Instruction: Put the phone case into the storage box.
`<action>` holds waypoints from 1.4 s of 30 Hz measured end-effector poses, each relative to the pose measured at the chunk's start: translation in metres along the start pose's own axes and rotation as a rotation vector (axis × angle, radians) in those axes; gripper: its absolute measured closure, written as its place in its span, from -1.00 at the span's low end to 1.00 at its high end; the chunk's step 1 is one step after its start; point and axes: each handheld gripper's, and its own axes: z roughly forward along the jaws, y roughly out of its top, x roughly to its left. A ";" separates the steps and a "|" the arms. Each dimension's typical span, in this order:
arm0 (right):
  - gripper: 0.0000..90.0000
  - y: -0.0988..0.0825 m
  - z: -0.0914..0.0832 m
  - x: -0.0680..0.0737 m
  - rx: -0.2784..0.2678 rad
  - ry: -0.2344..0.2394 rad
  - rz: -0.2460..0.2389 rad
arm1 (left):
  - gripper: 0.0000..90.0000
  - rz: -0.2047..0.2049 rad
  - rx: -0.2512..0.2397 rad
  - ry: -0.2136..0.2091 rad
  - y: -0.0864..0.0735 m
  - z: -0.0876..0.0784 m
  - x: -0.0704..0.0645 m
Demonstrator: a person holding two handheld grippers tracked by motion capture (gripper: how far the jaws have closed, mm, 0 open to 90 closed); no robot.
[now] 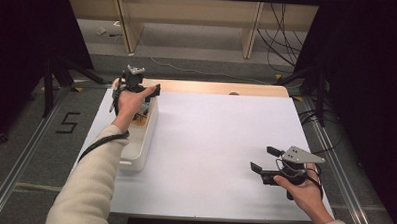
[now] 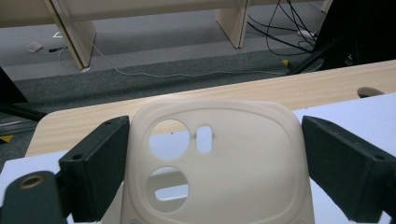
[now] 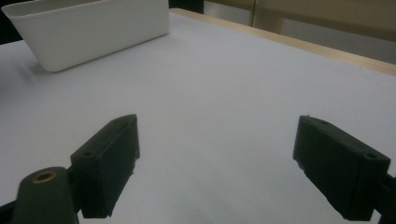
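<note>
A cream silicone phone case (image 2: 233,158) with round camera cut-outs stands tilted between the jaws of my left gripper (image 2: 215,140). The jaws are spread wide; the left one lies against the case's edge and the right one sits a sliver off it. In the high view, my left gripper (image 1: 146,90) hovers over the far end of a white bin (image 1: 141,140) at the table's left side. Low over bare table at the near right, my right gripper (image 1: 263,159) is open with nothing between its jaws (image 3: 215,158).
A white sheet (image 1: 210,142) covers the table, with a wooden strip (image 1: 212,87) along its far edge. The white bin (image 3: 93,32) shows far off in the right gripper view. Cables and wooden furniture legs lie on the floor beyond the table.
</note>
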 end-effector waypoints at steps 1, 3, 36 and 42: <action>-0.66 0.000 0.000 0.000 0.000 0.000 0.000 | -0.76 0.000 0.000 0.000 0.000 0.000 0.000; -0.66 0.000 0.000 0.000 -0.002 0.001 0.000 | -0.76 -0.002 0.004 -0.002 0.000 0.001 0.000; -0.66 0.000 0.000 0.000 -0.001 0.000 -0.002 | -0.77 0.002 0.024 -0.022 -0.005 0.004 0.002; -0.66 0.000 0.000 0.000 -0.001 0.000 -0.002 | -0.77 -0.016 0.023 -0.031 -0.008 0.003 0.004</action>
